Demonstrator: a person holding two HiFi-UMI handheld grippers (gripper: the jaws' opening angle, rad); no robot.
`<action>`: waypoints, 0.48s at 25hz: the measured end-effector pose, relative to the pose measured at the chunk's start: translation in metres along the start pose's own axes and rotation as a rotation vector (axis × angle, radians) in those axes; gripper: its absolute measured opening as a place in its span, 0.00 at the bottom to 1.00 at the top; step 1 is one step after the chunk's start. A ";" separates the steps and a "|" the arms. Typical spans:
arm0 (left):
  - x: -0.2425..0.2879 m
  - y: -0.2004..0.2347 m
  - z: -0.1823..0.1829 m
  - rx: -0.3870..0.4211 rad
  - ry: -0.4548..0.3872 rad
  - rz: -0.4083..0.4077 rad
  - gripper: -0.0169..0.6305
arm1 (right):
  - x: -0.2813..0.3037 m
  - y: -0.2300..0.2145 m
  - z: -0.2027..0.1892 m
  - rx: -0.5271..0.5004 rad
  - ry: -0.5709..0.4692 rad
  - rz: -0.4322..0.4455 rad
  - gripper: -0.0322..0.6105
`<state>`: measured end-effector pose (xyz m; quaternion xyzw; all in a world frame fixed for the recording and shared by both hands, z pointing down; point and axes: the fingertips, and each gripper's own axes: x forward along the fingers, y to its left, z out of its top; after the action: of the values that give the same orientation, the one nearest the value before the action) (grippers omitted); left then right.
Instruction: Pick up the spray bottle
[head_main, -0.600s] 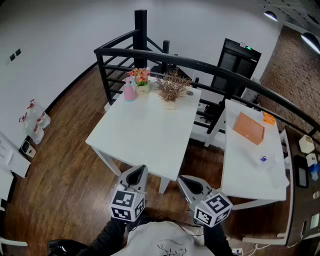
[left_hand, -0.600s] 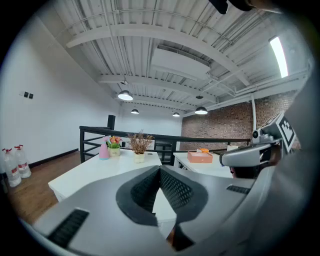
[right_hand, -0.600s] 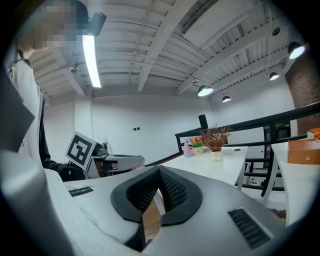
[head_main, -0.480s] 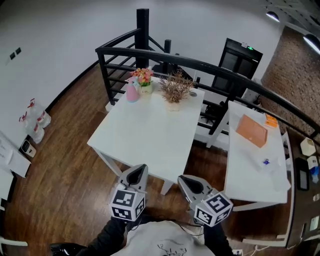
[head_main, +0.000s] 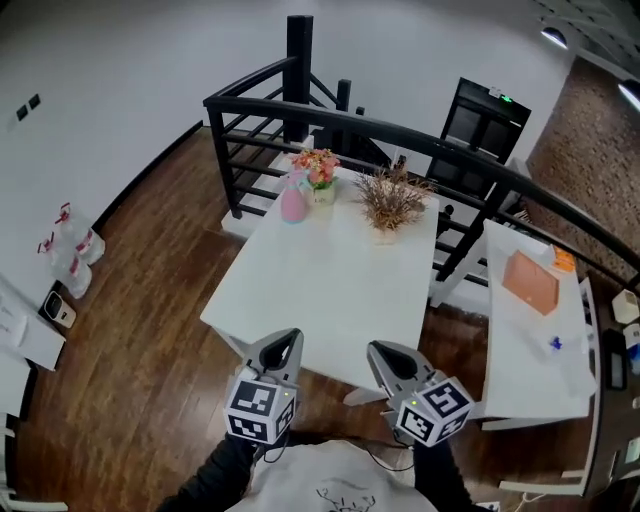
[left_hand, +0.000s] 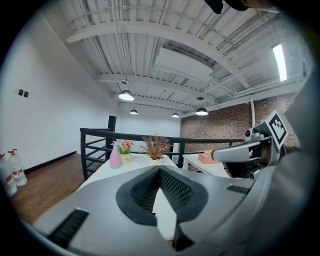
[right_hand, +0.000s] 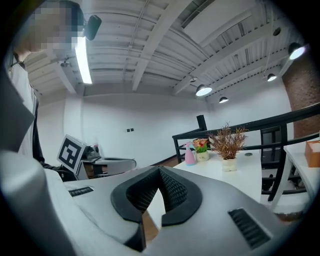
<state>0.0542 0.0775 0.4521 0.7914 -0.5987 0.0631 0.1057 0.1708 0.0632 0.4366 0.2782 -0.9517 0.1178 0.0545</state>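
Note:
The pink spray bottle (head_main: 292, 203) stands at the far left corner of the white table (head_main: 330, 290), beside a small pot of flowers (head_main: 322, 170). It also shows far off in the left gripper view as the spray bottle (left_hand: 115, 156) and in the right gripper view as the spray bottle (right_hand: 190, 155). My left gripper (head_main: 283, 343) and right gripper (head_main: 385, 352) hover side by side at the table's near edge, well short of the bottle. Both are shut and empty, as the left gripper (left_hand: 160, 169) and right gripper (right_hand: 160, 169) show with tips meeting.
A vase of dried twigs (head_main: 392, 200) stands right of the flowers. A black railing (head_main: 400, 130) runs behind the table. To the right is a second white table (head_main: 540, 340) with an orange box (head_main: 532, 283). Bags (head_main: 70, 250) sit on the wood floor at the left.
The table and the things on it have slid right and lower in the head view, so they look a little nearer. Both grippers stay shut and level near the table's edge.

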 end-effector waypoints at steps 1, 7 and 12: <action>0.001 0.020 0.003 0.002 0.002 -0.016 0.02 | 0.020 0.003 0.004 0.006 -0.006 -0.018 0.02; 0.015 0.111 0.010 0.010 0.027 -0.130 0.02 | 0.118 0.011 0.022 0.000 -0.039 -0.121 0.03; 0.043 0.183 0.034 0.020 0.038 -0.182 0.02 | 0.201 0.003 0.052 -0.041 -0.047 -0.187 0.02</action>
<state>-0.1109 -0.0191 0.4455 0.8422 -0.5216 0.0741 0.1145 -0.0015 -0.0513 0.4202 0.3672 -0.9249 0.0861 0.0487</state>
